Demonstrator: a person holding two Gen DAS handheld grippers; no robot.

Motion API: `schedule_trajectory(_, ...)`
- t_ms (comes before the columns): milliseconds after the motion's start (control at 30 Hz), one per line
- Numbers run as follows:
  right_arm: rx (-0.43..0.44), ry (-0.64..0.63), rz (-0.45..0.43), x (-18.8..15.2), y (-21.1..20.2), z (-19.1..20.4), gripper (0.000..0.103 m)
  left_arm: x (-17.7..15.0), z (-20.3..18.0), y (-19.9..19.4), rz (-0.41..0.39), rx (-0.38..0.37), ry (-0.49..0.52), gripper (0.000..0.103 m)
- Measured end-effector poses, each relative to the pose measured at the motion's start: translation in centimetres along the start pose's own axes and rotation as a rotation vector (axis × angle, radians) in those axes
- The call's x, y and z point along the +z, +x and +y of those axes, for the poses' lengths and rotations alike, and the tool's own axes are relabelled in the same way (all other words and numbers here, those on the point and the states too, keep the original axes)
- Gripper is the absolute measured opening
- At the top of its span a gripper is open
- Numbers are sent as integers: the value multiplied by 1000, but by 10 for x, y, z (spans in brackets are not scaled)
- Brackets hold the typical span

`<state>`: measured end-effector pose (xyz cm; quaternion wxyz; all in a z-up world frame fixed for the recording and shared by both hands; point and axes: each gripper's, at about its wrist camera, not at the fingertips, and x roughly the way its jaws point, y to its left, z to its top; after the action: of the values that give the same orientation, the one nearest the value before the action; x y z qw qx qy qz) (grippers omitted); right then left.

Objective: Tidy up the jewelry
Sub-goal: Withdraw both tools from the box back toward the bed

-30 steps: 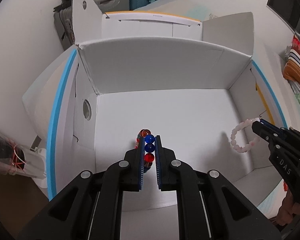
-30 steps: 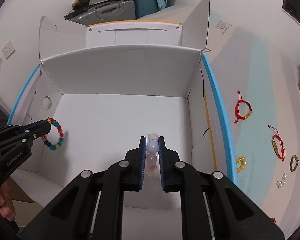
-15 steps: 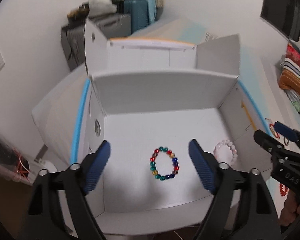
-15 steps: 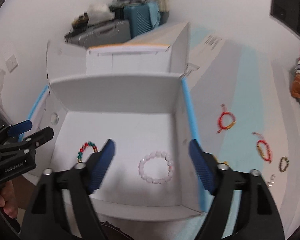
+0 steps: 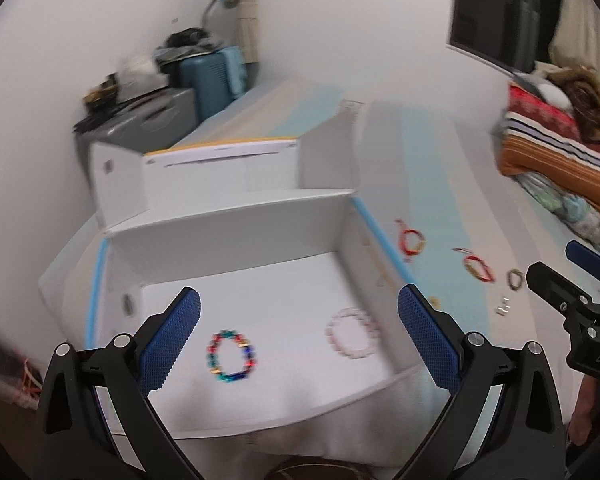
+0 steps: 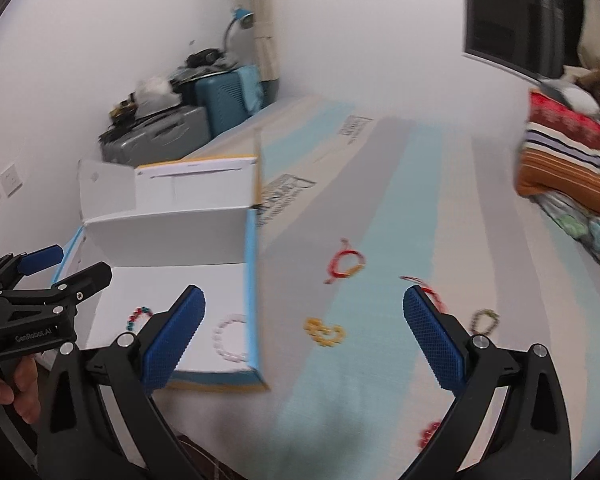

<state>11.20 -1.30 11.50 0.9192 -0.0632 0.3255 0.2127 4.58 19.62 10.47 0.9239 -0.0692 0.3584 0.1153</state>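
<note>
A: What's different from a second ago?

B: Both grippers are empty now. A second ago each one pinched a bracelet over the box (image 5: 228, 216); now both bracelets lie on its floor. The left gripper (image 5: 300, 332) stands with jaws wide, and the bead bracelet (image 5: 231, 356) lies ahead of it, just inside its left pad. The pink bracelet (image 5: 353, 333) lies further right, nearer the right pad.

A: And the right gripper?

B: The right gripper (image 6: 304, 336) is wide apart too, and it has swung off the box towards the mat (image 6: 380, 208). The box is now to its left. The yellow piece (image 6: 325, 332) lies ahead between its pads, the red cord (image 6: 345, 265) beyond that.

A: So what does that mean for the job?

B: Two pieces are stored, I'd say, and the next pick looks due on the mat. More wait there: a second red cord (image 5: 478, 268), a dark ring (image 5: 515, 279), some small white beads (image 5: 503, 307).

A: Anything unclear?

B: Plenty. Both views are smeared by motion, so beads and clasps blur. In the right view the second red cord sits partly behind the right pad, the pink bracelet is cut by the box wall, and a red cluster (image 6: 430, 434) low down is half hidden behind the gripper.
</note>
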Motion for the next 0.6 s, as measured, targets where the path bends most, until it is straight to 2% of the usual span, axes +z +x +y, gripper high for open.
schedule_trajectory(267, -99, 75, 8, -29, -19, -71, 96, 1, -78, 14, 11, -104, 83, 97)
schedule_trajectory(600, -204, 162, 75, -80, -18, -153, 96, -5, -187, 68, 89, -209, 168, 97)
